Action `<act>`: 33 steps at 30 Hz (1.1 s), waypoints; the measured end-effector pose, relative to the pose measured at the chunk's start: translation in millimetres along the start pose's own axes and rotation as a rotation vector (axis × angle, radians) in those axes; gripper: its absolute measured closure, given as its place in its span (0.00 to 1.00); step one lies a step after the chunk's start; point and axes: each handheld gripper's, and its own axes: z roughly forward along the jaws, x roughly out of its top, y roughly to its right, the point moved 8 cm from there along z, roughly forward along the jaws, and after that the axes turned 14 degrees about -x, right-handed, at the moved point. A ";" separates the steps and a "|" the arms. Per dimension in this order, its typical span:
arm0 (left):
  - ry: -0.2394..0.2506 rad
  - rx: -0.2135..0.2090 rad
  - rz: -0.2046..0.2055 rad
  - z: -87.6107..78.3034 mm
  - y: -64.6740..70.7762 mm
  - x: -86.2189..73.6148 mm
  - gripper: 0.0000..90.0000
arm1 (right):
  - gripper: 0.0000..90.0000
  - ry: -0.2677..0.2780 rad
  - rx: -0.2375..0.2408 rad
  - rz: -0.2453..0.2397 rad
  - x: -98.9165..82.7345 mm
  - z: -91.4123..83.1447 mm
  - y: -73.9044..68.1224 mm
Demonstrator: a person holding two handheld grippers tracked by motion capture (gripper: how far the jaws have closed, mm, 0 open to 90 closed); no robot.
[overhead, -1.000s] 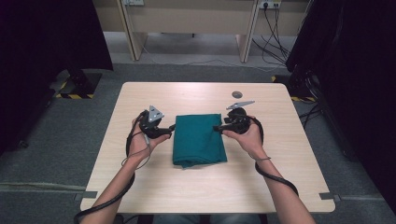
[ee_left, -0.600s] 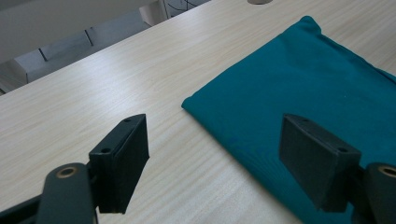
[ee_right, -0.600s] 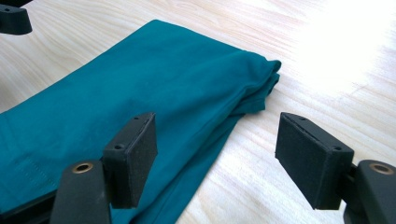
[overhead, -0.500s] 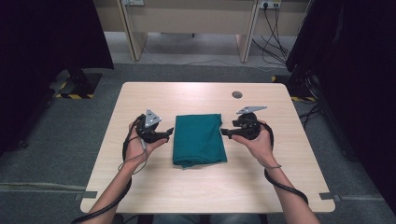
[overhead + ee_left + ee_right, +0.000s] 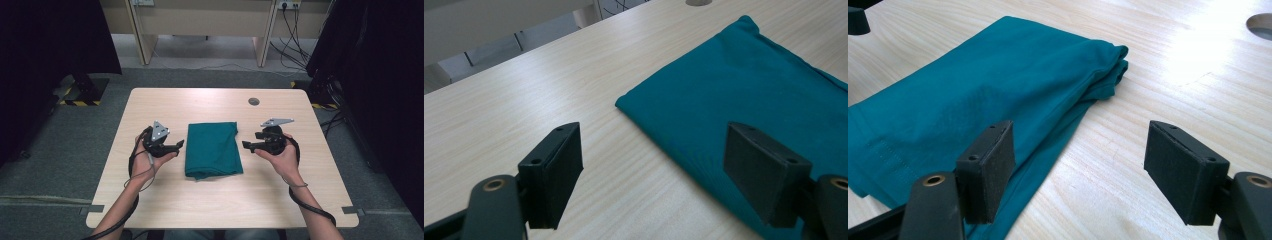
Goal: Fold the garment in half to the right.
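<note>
The folded teal cloth point(image 5: 212, 150) serves as the reference item. It lies flat on the wooden table point(image 5: 310, 190), near the centre, with its long axis running away from the person.

The left gripper point(image 5: 176, 145) sits just beside the left edge of the cloth, jaws pointing toward it. In the left gripper view the jaws stand wide apart and released; nothing lies between the pads, and the near left corner of the cloth point(image 5: 744, 105) appears ahead of the gap. This position suits a low, level approach to that edge.

The right gripper point(image 5: 248, 146) sits near the right edge of the cloth, apart from it, jaws also pointing inward. In the right gripper view the jaws are spread and empty; one pad is seen in front of the cloth's edge point(image 5: 998, 100) (contact cannot be confirmed), the other over bare table.

Both tools mirror each other across the cloth. The likely reason: the cloth is a finished, multi-layer fold, visible at its stacked corner point(image 5: 1115, 65), and each hand is clear of it so the layers stay undisturbed.

A round cable port point(image 5: 254, 101) lies beyond the cloth, well apart.
</note>
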 end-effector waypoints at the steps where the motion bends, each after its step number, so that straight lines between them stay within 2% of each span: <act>1: 0.001 -0.001 0.002 -0.8 0.7 -0.9 0.26 | 0.32 0.004 0.000 0.000 -0.6 -1.9 0.1; 8: 0.024 -0.004 -0.008 -8.6 3.2 -9.1 0.26 | 0.32 0.026 -0.021 0.008 -10.3 -14.5 4.7; 16: 0.057 0.000 -0.018 -17.6 5.8 -15.0 0.26 | 0.31 0.028 -0.067 0.009 -28.0 -26.5 14.7; 20: 0.060 0.001 -0.015 -20.7 7.5 -17.8 0.26 | 0.30 0.041 -0.075 0.029 -34.1 -32.8 19.8; 33: 0.066 0.014 -0.025 -32.4 6.3 -31.4 0.26 | 0.29 0.043 -0.104 0.048 -53.7 -44.5 28.3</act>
